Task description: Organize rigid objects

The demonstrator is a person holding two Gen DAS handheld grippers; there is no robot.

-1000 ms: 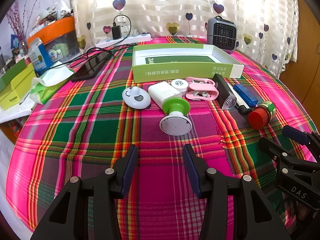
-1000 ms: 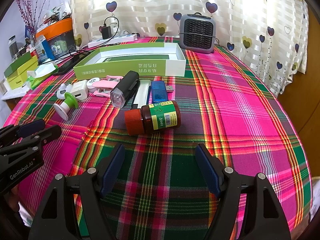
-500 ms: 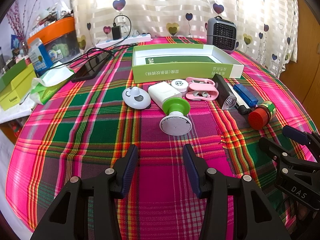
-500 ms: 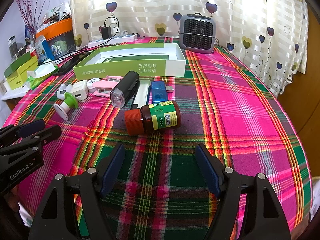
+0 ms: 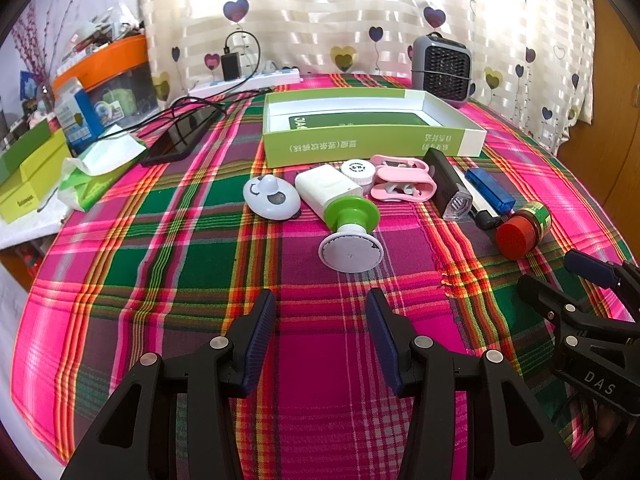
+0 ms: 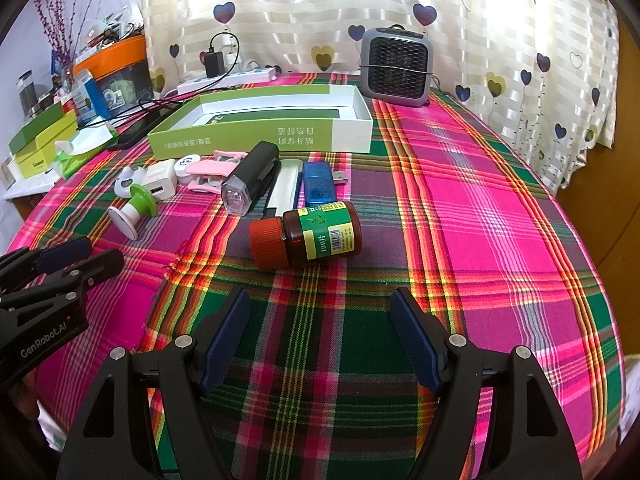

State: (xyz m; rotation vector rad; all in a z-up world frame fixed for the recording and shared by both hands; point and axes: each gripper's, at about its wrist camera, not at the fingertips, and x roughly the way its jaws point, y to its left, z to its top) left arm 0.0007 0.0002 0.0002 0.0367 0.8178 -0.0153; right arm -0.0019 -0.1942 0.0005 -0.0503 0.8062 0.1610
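Plaid cloth covers the worktop (image 6: 500, 184), where both the left hand-held gripper (image 5: 320, 320) and right hand-held gripper (image 6: 320, 320) hover spread and empty before a lying pill bottle (image 6: 308, 234) and green box (image 6: 260, 128).

A table under a pink-and-green plaid cloth (image 6: 472, 184) carries an open green box (image 6: 264, 132), a grey heater (image 6: 396, 66), a power strip (image 5: 244, 84) and a row of small items, among them a brown bottle (image 6: 308, 234) on its side
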